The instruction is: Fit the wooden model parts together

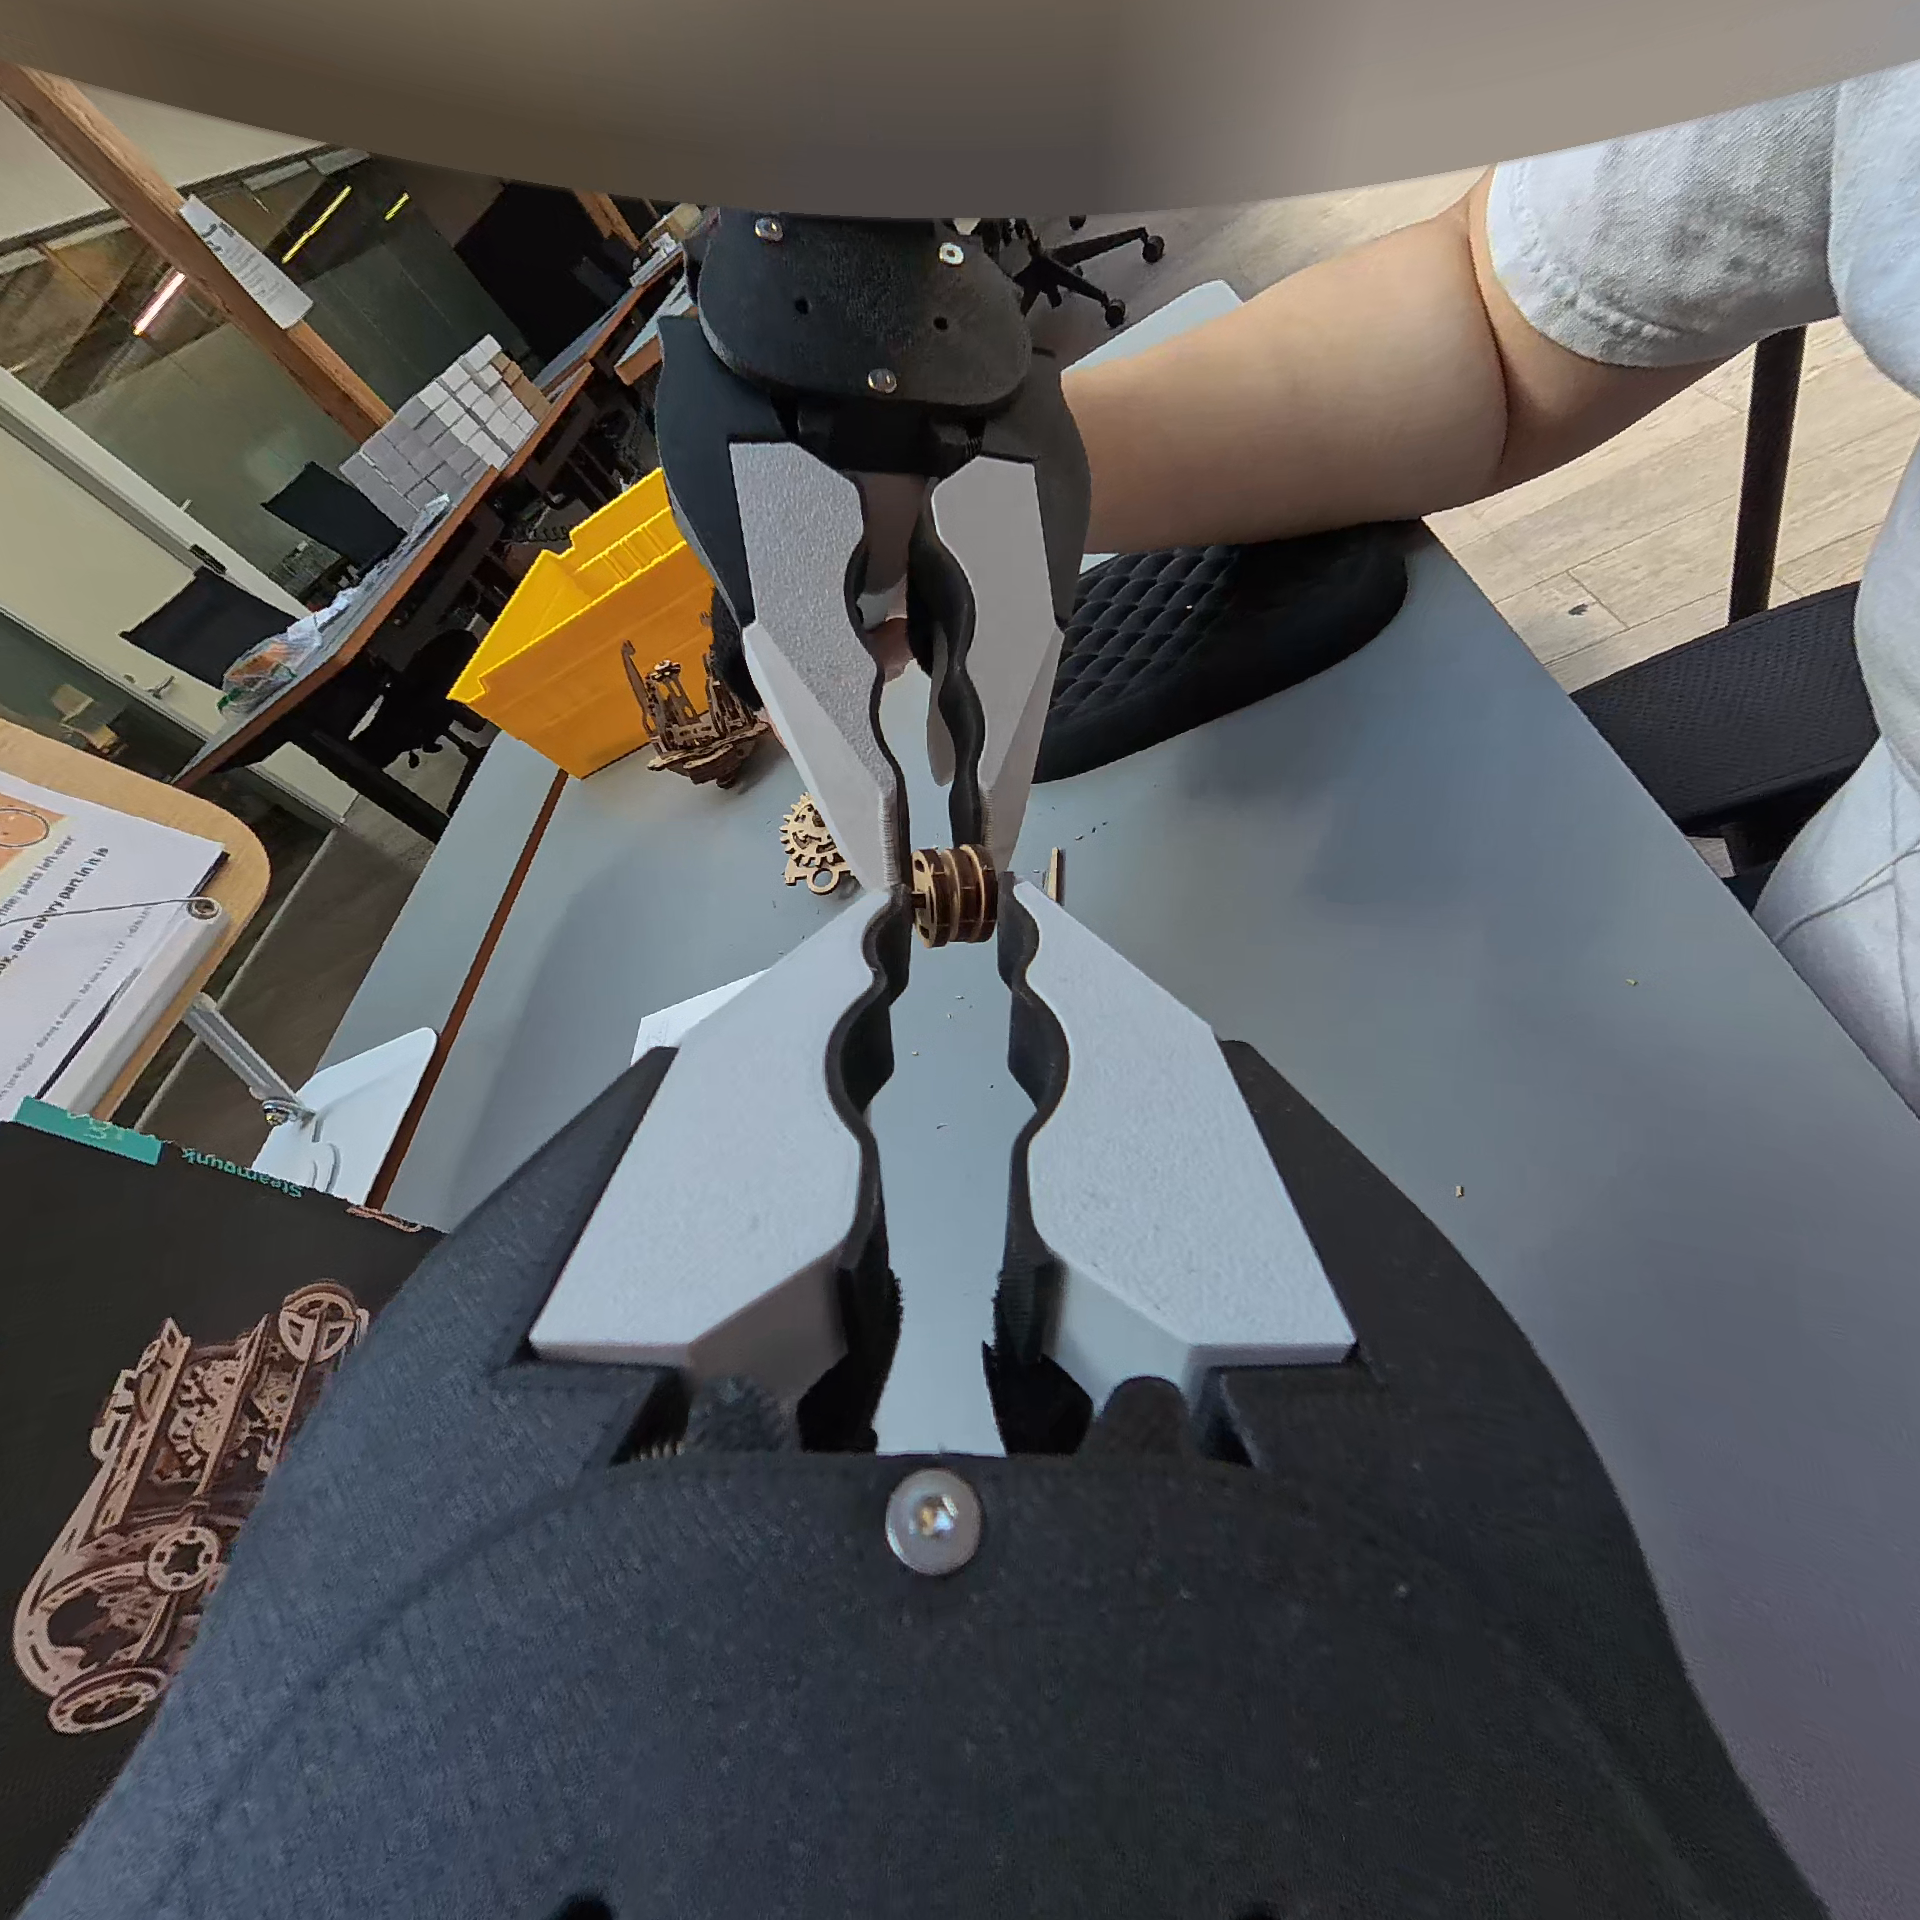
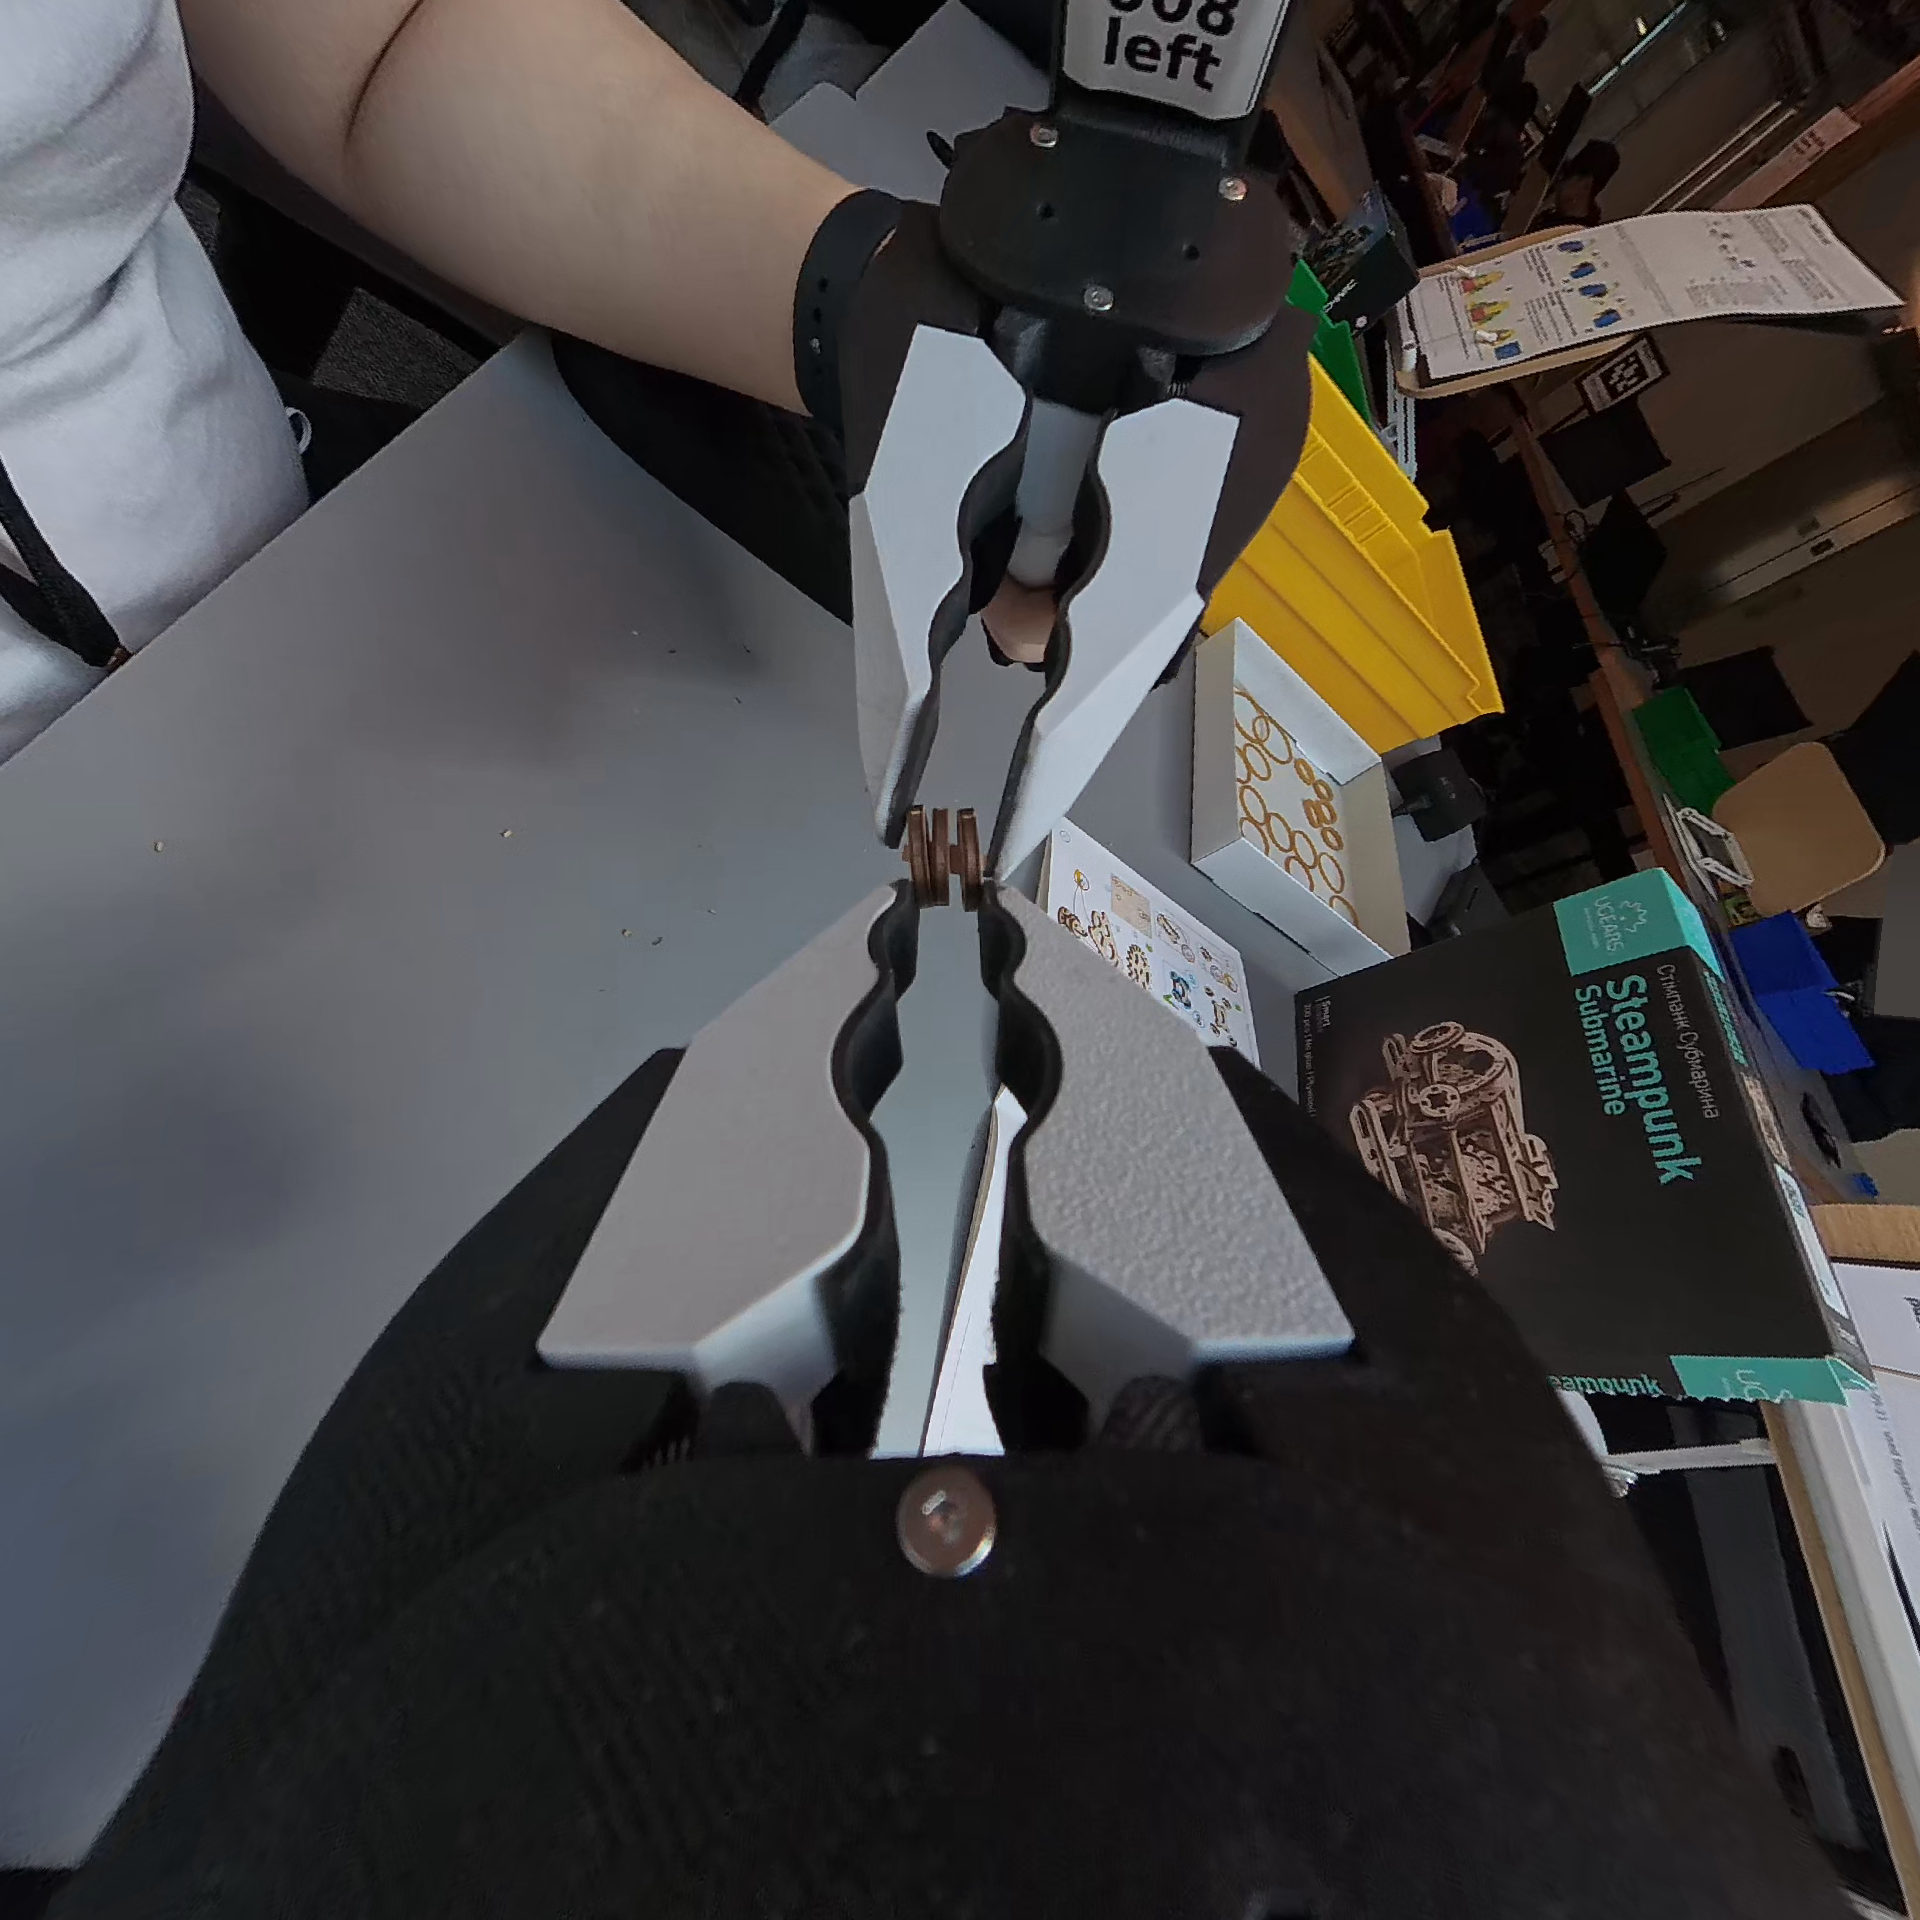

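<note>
A small wooden spool (image 1: 956, 896) made of three stacked discs hangs in the air above the grey table (image 1: 1351, 987). My left gripper (image 1: 958, 909) comes from below in the left wrist view, with its fingertips closed against the spool's two ends. My right gripper (image 1: 935, 847) comes from the opposite side and pinches the same spool tip to tip. In the right wrist view the spool (image 2: 943, 857) sits between my right gripper (image 2: 943, 896) below and my left gripper (image 2: 943, 842) above.
A loose wooden gear piece (image 1: 810, 847), a part-built wooden model (image 1: 691, 717) and a yellow bin (image 1: 592, 644) lie beyond the grippers. A black kit box (image 2: 1590, 1143), an instruction sheet (image 2: 1143, 945) and a white box of wooden rings (image 2: 1288, 790) sit on the right. A person's forearm (image 1: 1299, 416) rests on a black cushion (image 1: 1195, 644). Both grippers' tips are close together, under 4 cm apart.
</note>
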A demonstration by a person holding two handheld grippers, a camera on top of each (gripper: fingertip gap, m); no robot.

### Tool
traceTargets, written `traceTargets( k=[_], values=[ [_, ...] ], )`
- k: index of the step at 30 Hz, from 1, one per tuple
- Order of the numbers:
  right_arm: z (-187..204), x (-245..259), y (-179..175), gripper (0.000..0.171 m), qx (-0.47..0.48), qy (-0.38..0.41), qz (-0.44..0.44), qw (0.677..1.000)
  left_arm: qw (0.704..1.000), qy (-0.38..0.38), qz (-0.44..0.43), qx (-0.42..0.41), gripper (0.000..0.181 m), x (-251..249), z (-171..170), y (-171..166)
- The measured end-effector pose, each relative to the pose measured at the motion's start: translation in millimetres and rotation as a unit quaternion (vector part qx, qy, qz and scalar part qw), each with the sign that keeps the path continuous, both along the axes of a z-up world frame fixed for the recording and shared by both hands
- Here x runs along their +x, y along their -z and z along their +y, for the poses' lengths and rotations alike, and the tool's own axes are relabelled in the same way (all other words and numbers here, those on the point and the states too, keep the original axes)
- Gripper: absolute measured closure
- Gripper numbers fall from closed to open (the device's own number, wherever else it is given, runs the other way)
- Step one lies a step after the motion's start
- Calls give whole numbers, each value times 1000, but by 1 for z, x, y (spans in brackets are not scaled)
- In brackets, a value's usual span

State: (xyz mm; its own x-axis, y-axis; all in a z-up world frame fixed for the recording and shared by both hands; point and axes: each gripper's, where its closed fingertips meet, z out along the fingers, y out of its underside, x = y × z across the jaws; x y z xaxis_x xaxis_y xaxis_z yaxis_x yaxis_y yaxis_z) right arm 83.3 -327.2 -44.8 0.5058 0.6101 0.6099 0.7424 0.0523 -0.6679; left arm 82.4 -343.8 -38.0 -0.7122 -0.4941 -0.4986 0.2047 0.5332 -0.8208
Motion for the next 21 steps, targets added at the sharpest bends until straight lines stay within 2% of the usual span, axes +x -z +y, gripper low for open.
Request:
traceTargets(
  k=[13,21],
  values=[
    [2,5,-15,156,21,4,63,998,998,-8,-13,-55,167,6,5,-14],
    [1,6,-25,160,25,-1,112,993,991,11,38,-128,167,6,8,-20]
  ],
)
